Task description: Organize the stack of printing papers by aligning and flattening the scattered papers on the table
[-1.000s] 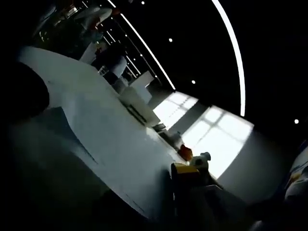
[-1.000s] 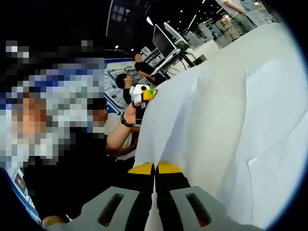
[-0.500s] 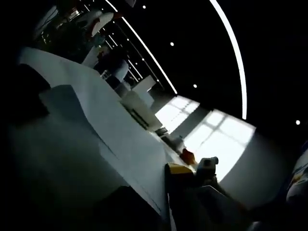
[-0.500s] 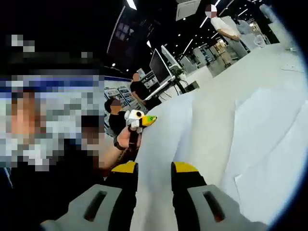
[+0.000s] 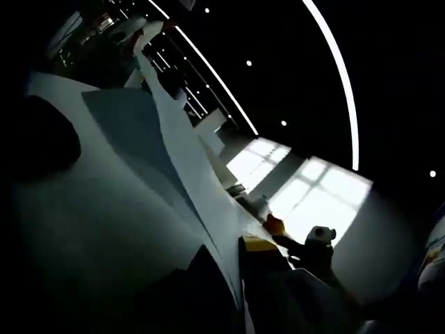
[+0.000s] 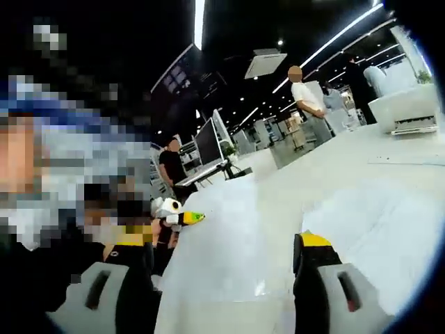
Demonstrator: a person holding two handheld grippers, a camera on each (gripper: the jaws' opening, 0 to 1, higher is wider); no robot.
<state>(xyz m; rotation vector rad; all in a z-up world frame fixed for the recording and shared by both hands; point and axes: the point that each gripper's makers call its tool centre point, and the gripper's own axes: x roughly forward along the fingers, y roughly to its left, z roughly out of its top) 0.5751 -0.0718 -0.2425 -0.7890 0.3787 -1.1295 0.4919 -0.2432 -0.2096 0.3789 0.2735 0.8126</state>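
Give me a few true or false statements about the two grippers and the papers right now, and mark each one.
1. The right gripper has its jaws spread wide apart. True.
2. A sheet of white paper lies between the right gripper's jaws. True.
3. The right gripper view shows the left gripper at the far edge of the paper. True.
4. The papers in the left gripper view are bright red. False: they are white and look grey in the dim picture.
5. A standing person in a white shirt is holding the paper. False: that person stands far off in the background.
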